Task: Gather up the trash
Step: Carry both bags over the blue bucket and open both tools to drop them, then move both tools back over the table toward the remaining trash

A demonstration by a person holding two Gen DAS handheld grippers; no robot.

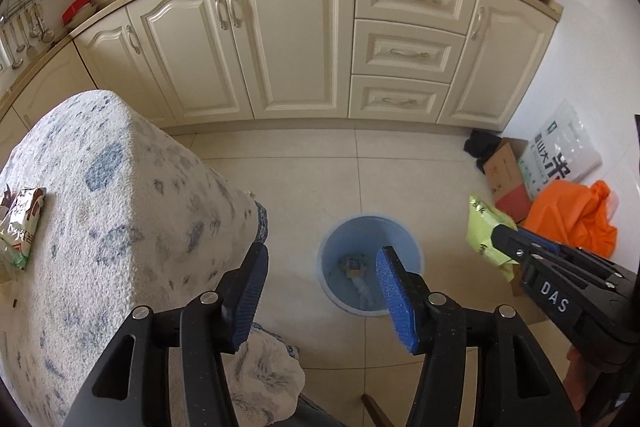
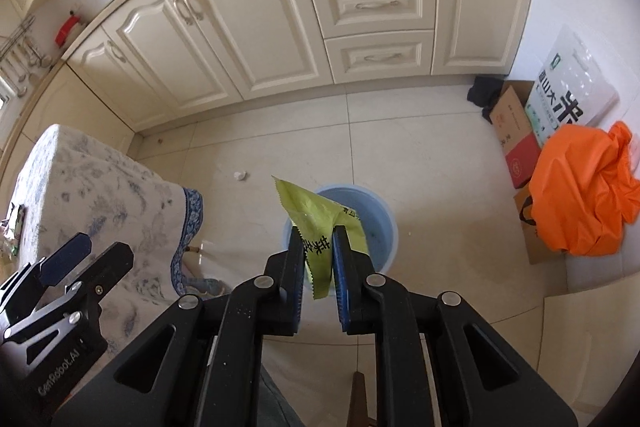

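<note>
While the left hand-held gripper [image 1: 320, 287] gapes empty, the right [image 2: 316, 259] pinches one green wrapper [image 2: 320, 223] above one blue bin [image 2: 380, 223].

I see the bin [image 1: 370, 263] on the floor before the cabinets [image 1: 280, 39], right of the cloth-covered table [image 1: 100, 219]. A wrapper [image 1: 354, 265] lies inside it. Boxes [image 2: 516, 135] and a bag [image 2: 580, 191] sit far right.
</note>
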